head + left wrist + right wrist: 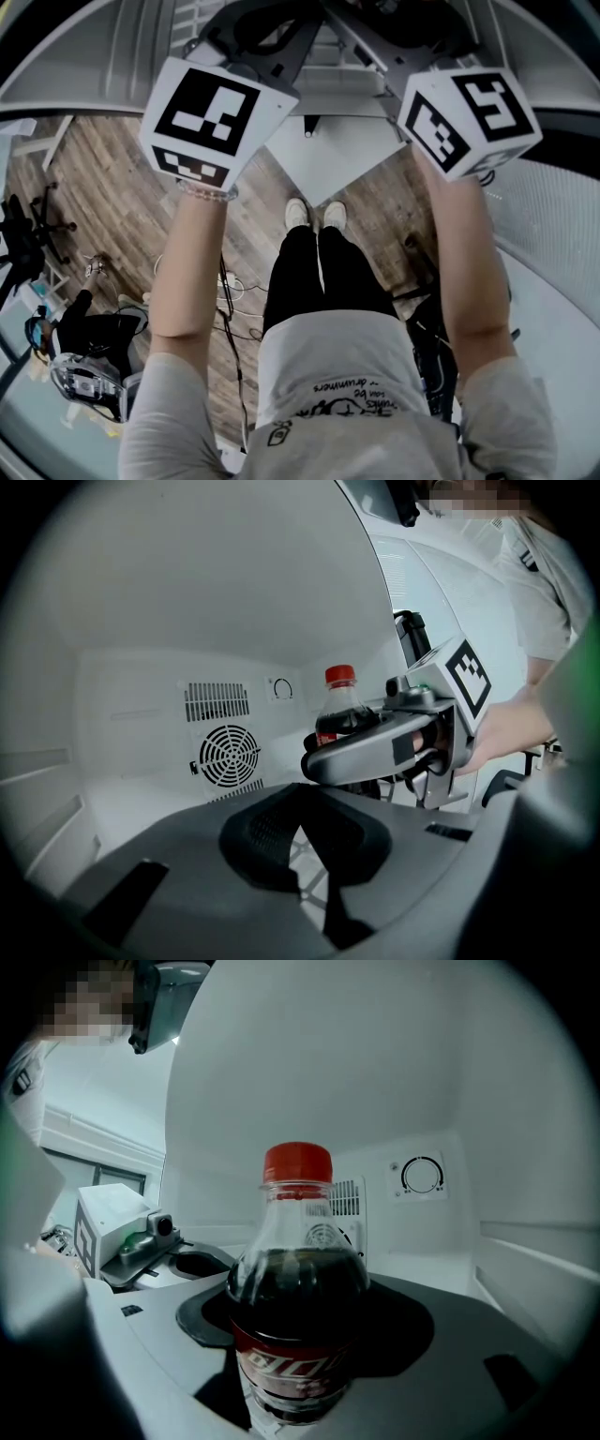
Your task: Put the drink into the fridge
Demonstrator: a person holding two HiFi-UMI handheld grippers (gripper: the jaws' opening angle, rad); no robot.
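The drink is a cola bottle (pixel 298 1241) with a red cap and red label. It stands upright between the jaws of my right gripper (pixel 305 1314), which are closed on its lower body inside the white fridge. From the left gripper view the same bottle (pixel 339 714) shows behind a jaw of the right gripper (pixel 375 747). My left gripper (pixel 300 803) is beside it, also inside the fridge, jaws together with nothing in them. In the head view only the marker cubes (pixel 216 117) (pixel 469 117) show; the jaws and bottle are hidden.
The fridge back wall carries a round fan grille (pixel 228 755) and a thermostat dial (pixel 421 1176). A wire shelf (pixel 305 850) shows under the left jaws. A ledge (pixel 534 1241) runs along the right inner wall. Below are a wooden floor (pixel 103 187) and cables (pixel 230 300).
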